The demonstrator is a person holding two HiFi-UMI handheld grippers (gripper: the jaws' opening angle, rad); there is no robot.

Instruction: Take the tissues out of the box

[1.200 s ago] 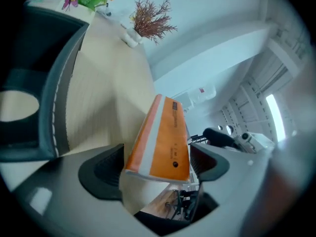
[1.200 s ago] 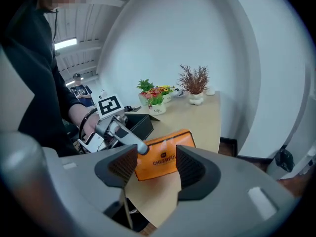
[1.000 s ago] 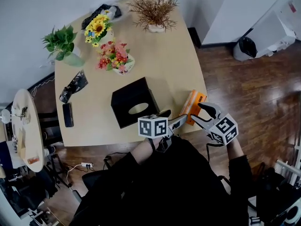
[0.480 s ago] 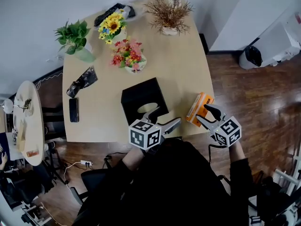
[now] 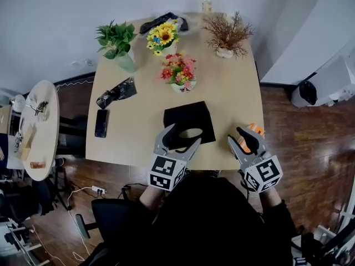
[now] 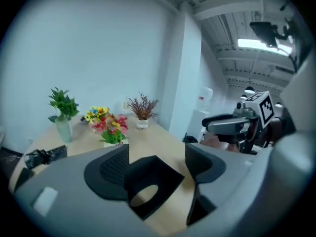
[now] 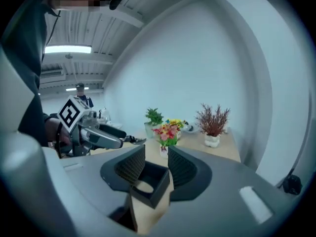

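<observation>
Near the table's [image 5: 128,132] front edge, the black tissue box [image 5: 187,121] sits slot-up, with the left gripper [image 5: 182,136] just before it and the right gripper [image 5: 237,137] beside it, both empty, their half-open jaws just narrowed, likely readying for the slot.

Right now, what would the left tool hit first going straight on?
The left tool would likely hit the black tissue box, framed between its jaws, which have just been closing on nothing; depth unclear.

Left gripper [image 5: 182,137] and right gripper [image 5: 239,139] have risen, jaws just closing further (nothing between them)
</observation>
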